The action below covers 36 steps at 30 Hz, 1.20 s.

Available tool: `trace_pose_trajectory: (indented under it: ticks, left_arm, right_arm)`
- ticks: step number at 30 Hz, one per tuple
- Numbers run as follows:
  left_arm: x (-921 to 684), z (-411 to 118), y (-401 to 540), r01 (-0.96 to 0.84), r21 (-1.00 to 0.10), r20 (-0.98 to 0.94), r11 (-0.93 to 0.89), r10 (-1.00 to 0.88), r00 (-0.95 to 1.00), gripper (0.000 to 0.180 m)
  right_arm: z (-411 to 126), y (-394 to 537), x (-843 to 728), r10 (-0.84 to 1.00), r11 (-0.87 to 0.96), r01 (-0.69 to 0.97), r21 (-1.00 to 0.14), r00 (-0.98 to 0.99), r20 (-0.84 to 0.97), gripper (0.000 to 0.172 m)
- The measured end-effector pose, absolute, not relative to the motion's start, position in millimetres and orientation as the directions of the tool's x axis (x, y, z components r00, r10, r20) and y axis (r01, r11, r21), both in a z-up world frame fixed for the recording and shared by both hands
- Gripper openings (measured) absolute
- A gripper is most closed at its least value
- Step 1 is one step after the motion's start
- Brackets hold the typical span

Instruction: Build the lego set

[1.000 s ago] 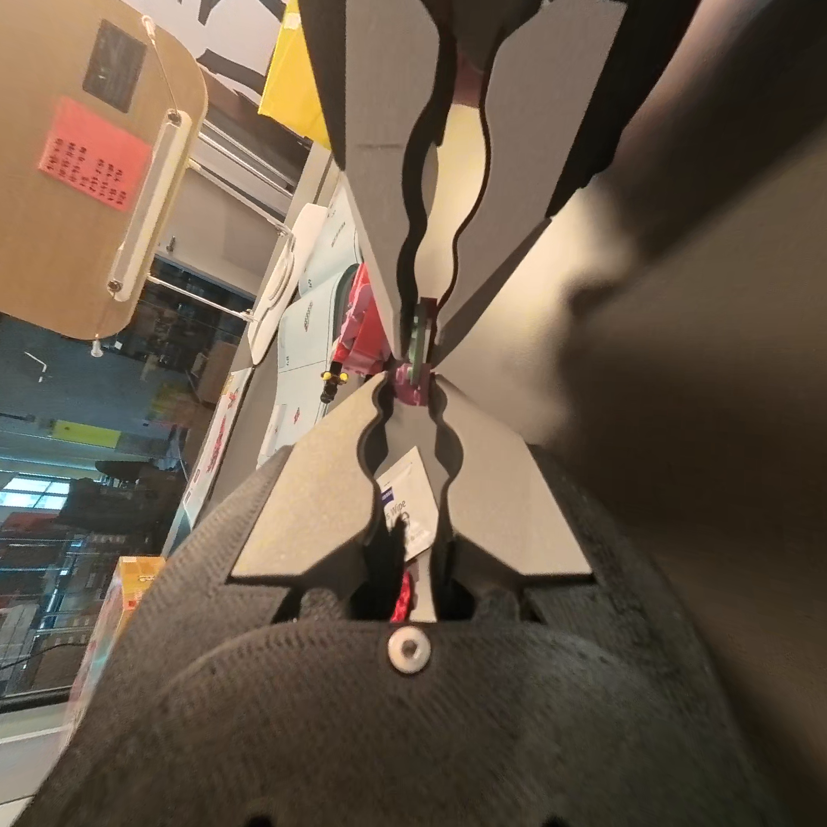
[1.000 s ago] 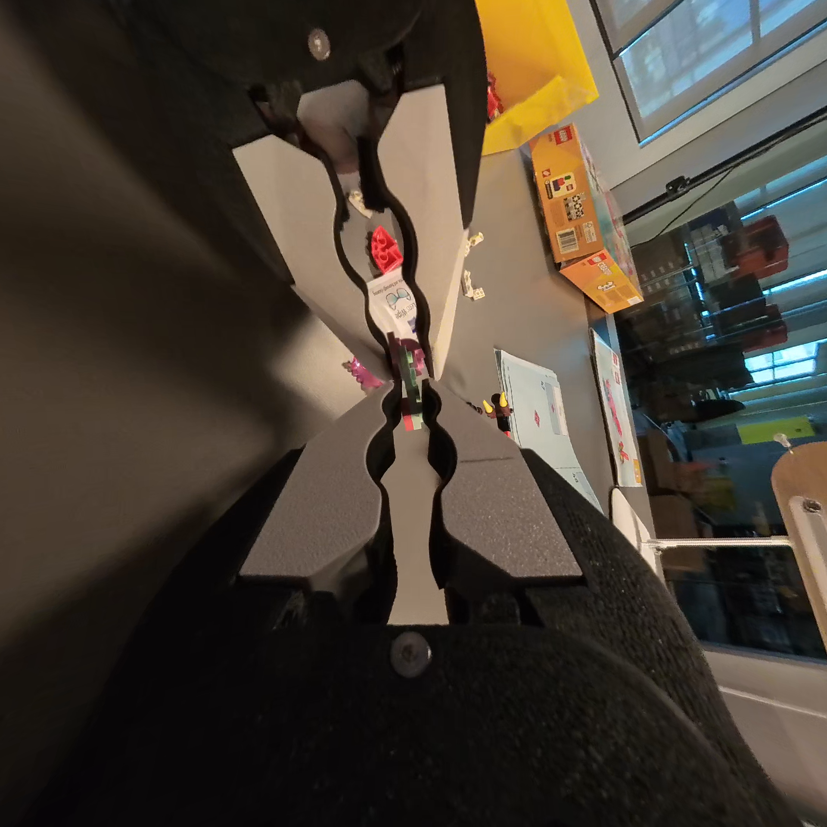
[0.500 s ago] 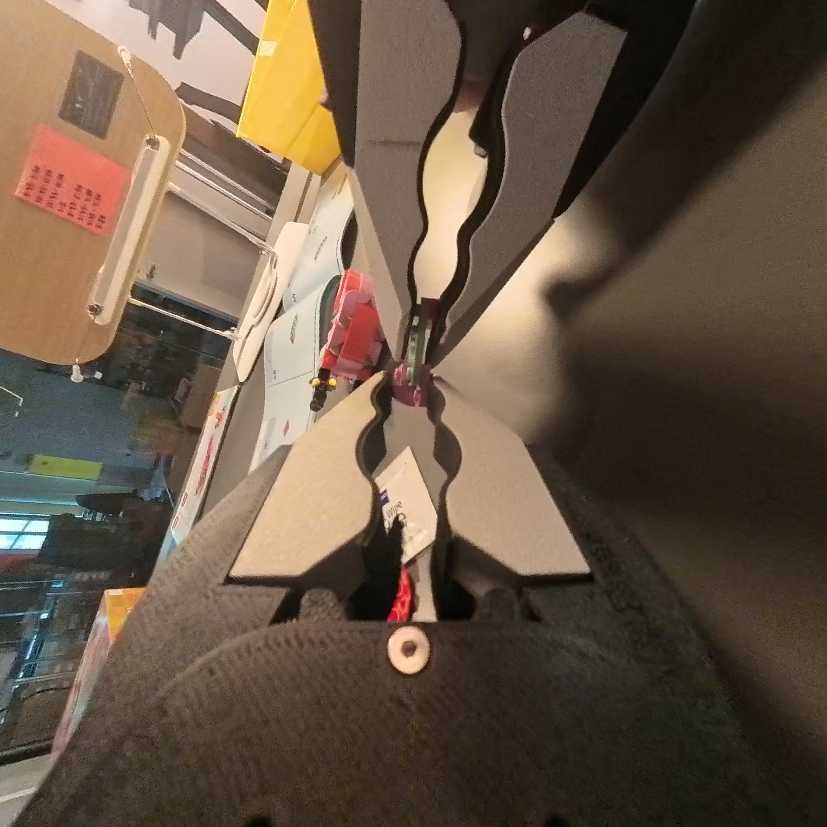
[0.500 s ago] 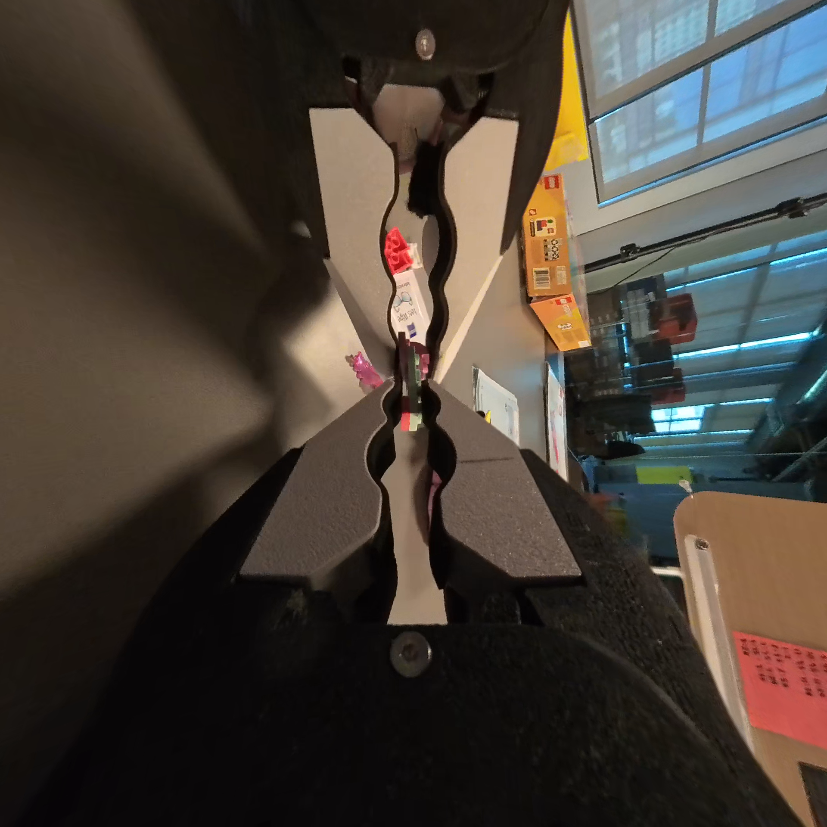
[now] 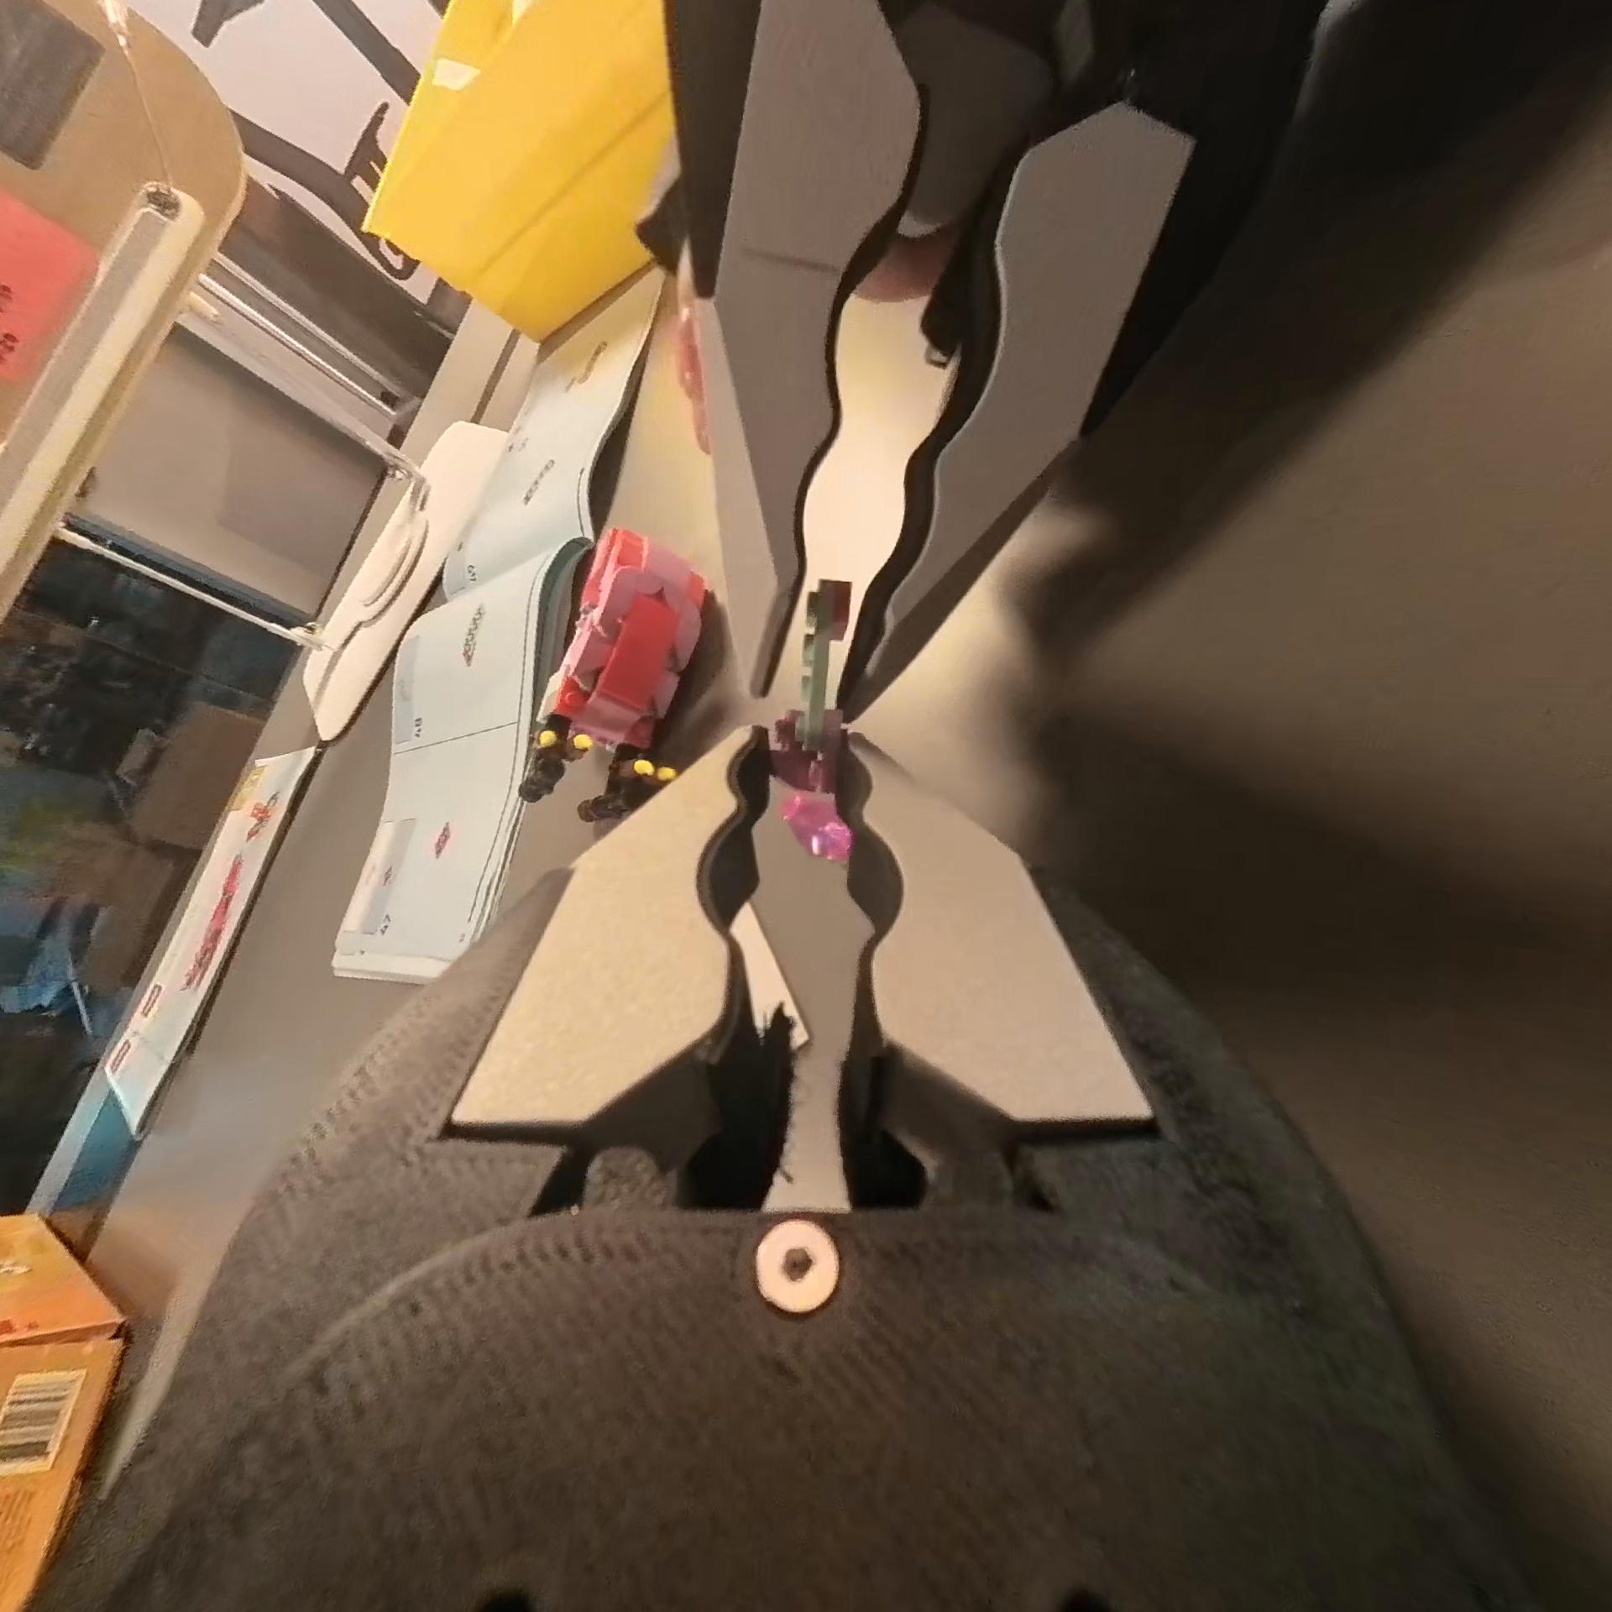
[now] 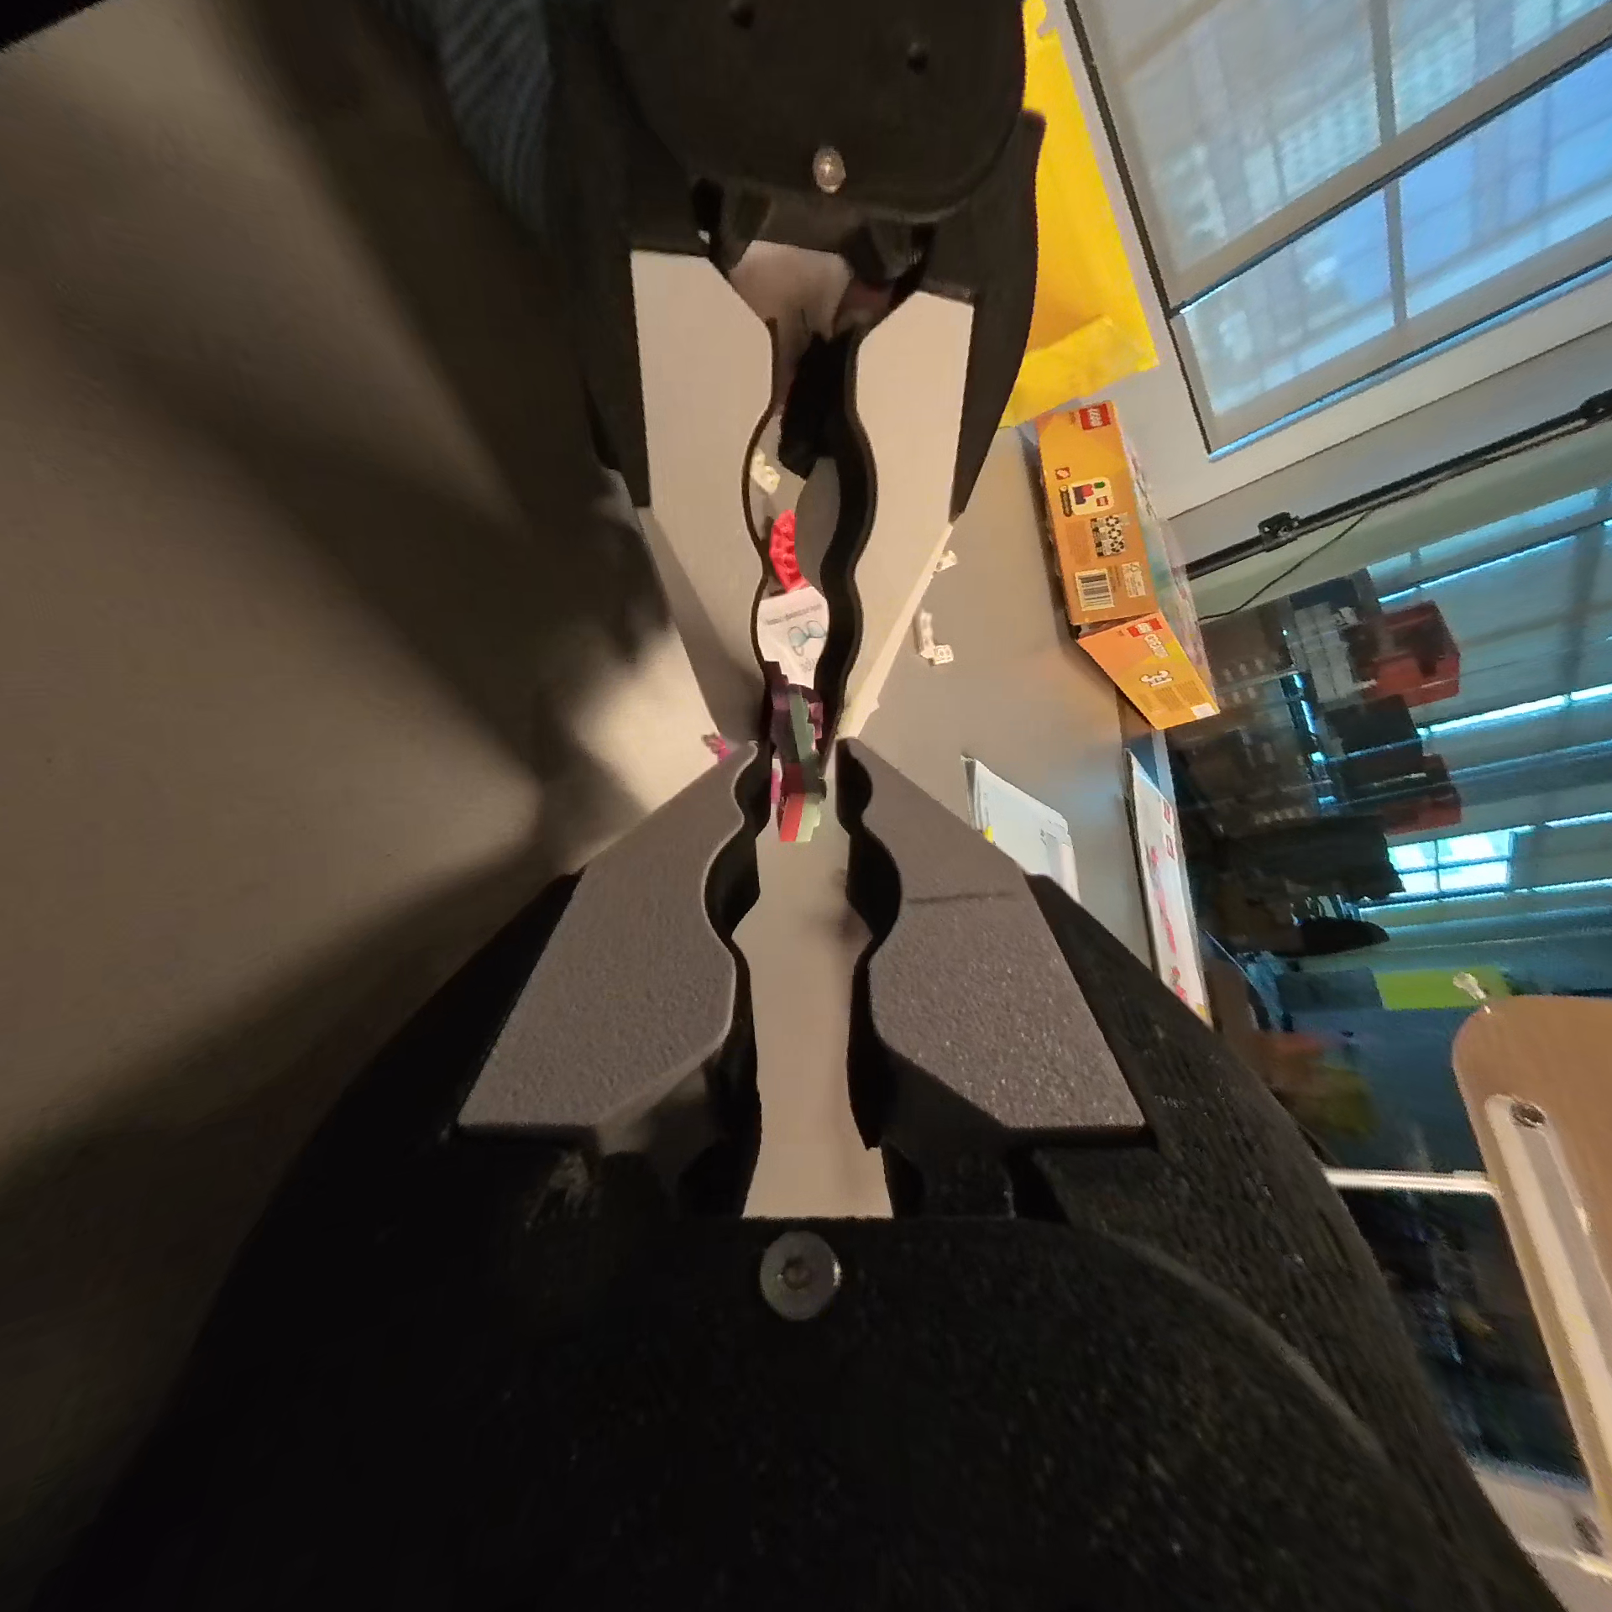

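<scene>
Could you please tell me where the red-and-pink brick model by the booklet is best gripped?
Probably across its blocky red-and-pink body, coming from above with the fingers on its two broad flat sides. Avoid the thin dark legs with yellow tips; they look fragile. The open booklet crowds one side.

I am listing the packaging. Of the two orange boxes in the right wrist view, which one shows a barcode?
The larger orange box, nearer the yellow bag, bears a barcode. The smaller orange box beside it shows none.

A grey table [image 6: 1029,698] stands beside large windows [image 6: 1361,192] with dark shelving [image 6: 1361,768] behind glass, in warm indoor light.
</scene>
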<state>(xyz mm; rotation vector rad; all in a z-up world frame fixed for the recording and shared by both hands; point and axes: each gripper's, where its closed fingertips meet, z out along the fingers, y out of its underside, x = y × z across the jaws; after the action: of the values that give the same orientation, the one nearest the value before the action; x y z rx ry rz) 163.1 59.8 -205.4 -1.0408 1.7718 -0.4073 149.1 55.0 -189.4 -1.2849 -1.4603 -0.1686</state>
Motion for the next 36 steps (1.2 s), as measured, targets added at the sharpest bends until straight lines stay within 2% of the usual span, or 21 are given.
trace_pose_trajectory:
  ticks: [12,16,19,25,29,36]
  left_arm:
    - [160.4,-213.9,51.8,-0.457,-0.655,-0.580,0.602,-0.788,-0.206,0.013]
    - [158.2,-216.7,52.8,-0.464,-0.643,-0.580,0.609,-0.783,-0.225,0.013]
    - [156.1,-219.1,53.2,-0.473,-0.616,-0.594,0.630,-0.766,-0.247,0.013]
    - [151.4,-223.3,50.4,-0.491,-0.631,-0.512,0.601,-0.798,-0.319,0.015]
    - [152.9,-222.1,53.8,-0.485,-0.593,-0.573,0.643,-0.760,-0.306,0.013]
    - [150.0,-217.2,56.0,-0.476,-0.603,-0.594,0.640,-0.758,-0.268,0.013]
  right_arm:
    - [-201.5,47.6,144.4,0.642,0.407,0.764,-0.500,0.150,0.752,0.009]
    - [-203.7,47.7,143.8,0.605,0.433,0.792,-0.430,0.099,0.790,0.007]
    - [-205.9,47.8,142.6,0.549,0.468,0.816,-0.341,0.034,0.835,0.007]
    - [-207.6,47.0,139.5,0.400,0.527,0.841,-0.120,-0.121,0.908,0.008]
    - [-207.7,48.7,141.5,0.383,0.517,0.851,-0.088,-0.138,0.914,0.008]
    - [-203.1,50.3,139.0,0.322,0.515,0.856,-0.038,-0.152,0.934,0.007]
